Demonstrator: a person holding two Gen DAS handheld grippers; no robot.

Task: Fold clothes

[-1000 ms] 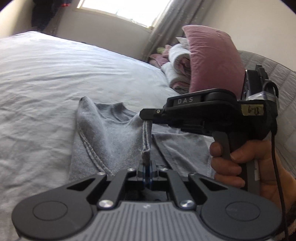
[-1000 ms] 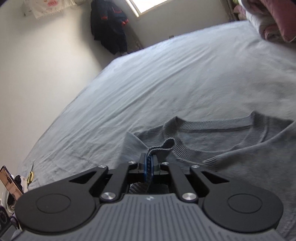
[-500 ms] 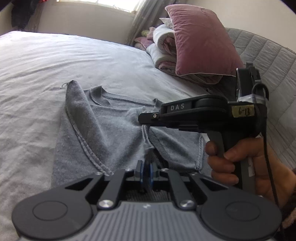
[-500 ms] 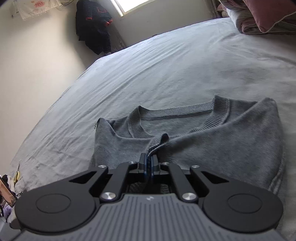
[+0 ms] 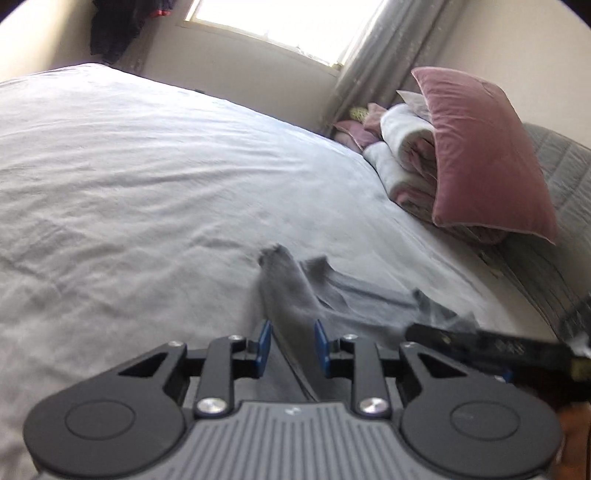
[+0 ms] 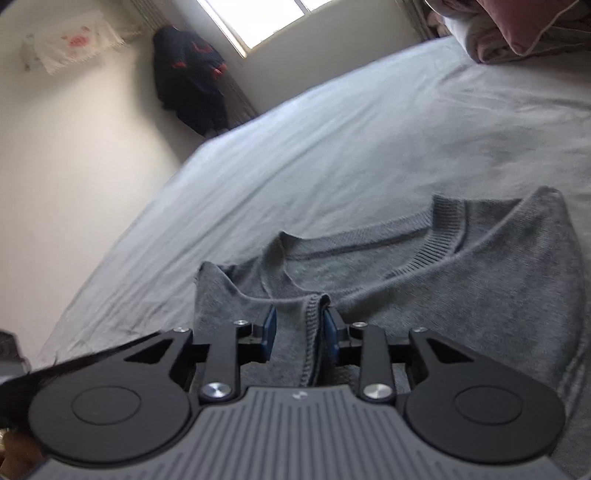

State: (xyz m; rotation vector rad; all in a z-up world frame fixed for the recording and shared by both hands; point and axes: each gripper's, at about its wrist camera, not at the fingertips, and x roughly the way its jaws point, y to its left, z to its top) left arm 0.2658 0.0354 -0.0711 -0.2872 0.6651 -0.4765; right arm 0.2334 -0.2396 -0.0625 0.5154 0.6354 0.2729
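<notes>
Both grippers were clamped on knit edges half a second ago; now both stand parted. Left gripper [image 5: 291, 349]: blue pads [image 5: 263, 347] spread, a fold of the grey sweater [image 6: 424, 291] running between them, not pinched. Right gripper [image 6: 300, 330]: pads [image 6: 270, 328] apart, a ribbed edge standing loose in the gap, close to the right pad. The sweater has settled onto the bed [image 5: 147, 184], lying folded near the bed's headboard side; collar toward the window [image 5: 266, 18].

Hard to read: left view blurred; the other gripper is a dark streak at its lower right, its label illegible now (earlier it read "DAS" and "6-13"). Sweater's near part hidden under both gripper bodies. Right view cuts the pink pillow [image 5: 484, 151] at the top corner. A sliver of hand shows at the left view's right edge. Wall cloth [image 6: 74, 40] bears red marks, unreadable. Dark coat [image 6: 192, 81] hangs in the corner.
</notes>
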